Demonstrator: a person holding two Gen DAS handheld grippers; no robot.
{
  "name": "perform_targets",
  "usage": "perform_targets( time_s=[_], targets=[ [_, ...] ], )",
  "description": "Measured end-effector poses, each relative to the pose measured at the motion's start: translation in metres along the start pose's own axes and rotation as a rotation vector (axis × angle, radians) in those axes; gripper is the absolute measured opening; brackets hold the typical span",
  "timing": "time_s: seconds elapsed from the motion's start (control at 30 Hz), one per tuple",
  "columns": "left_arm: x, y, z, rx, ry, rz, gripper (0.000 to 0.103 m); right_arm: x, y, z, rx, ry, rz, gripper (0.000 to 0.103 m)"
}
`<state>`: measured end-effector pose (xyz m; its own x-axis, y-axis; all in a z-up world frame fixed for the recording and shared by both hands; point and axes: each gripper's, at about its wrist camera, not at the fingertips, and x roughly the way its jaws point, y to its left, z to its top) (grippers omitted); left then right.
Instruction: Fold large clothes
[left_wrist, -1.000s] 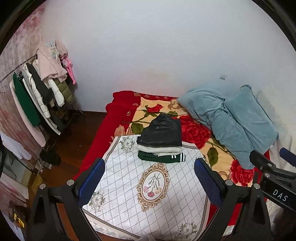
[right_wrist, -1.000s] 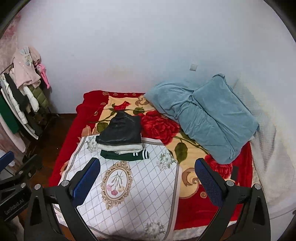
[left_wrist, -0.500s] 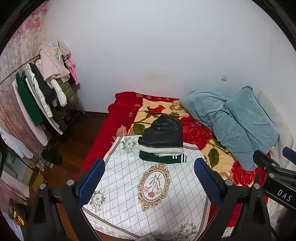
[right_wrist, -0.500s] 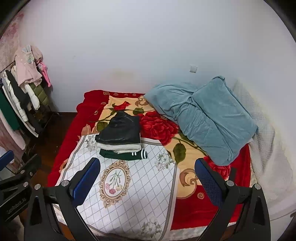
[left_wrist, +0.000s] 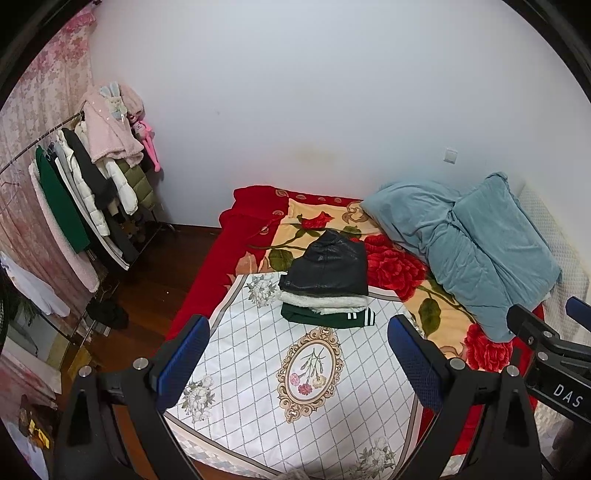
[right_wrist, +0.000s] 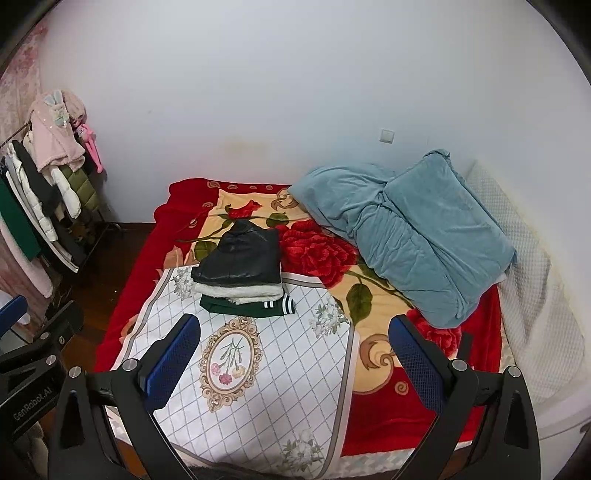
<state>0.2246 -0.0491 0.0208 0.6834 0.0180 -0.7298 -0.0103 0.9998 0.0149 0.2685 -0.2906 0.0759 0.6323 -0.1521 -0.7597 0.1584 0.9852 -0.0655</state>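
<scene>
1. I have the left gripper (left_wrist: 297, 354) held above the near end of the bed, its two blue-padded fingers (left_wrist: 183, 354) spread wide with nothing between them.
2. My right gripper (right_wrist: 295, 356) is the same: fingers splayed apart, released, gripping nothing. Each gripper shows at the edge of the other's view.
3. The clothes sit in a folded stack (left_wrist: 327, 275) in the middle of the bed, well ahead of both grippers and touched by neither.
4. The stack has three layers: a black shiny garment (right_wrist: 242, 258) on top, a white fleecy piece (right_wrist: 240, 291) under it, and a dark green item with white stripes (right_wrist: 247, 306) at the bottom.
5. The stack rests on the far edge of a white checked cloth (left_wrist: 295, 387) with a flower medallion, which lies over a red blanket with roses (right_wrist: 317, 254).
6. A crumpled blue quilt (right_wrist: 410, 236) is heaped at the right rear of the bed, apart from the stack.
7. Off to the left, a clothes rack (left_wrist: 77, 195) stands against the wall on the wooden floor (left_wrist: 155, 266), hung with coats.
</scene>
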Motion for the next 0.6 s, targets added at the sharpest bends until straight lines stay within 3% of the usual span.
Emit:
perform_targets(
  time_s=[0.6],
  targets=[
    [-0.0012,-0.0009,-0.0002,0.003,-0.004,0.003,0.098,-0.0036,0.0007,0.0013,0.002,0.000,-0.002,0.103]
  ],
)
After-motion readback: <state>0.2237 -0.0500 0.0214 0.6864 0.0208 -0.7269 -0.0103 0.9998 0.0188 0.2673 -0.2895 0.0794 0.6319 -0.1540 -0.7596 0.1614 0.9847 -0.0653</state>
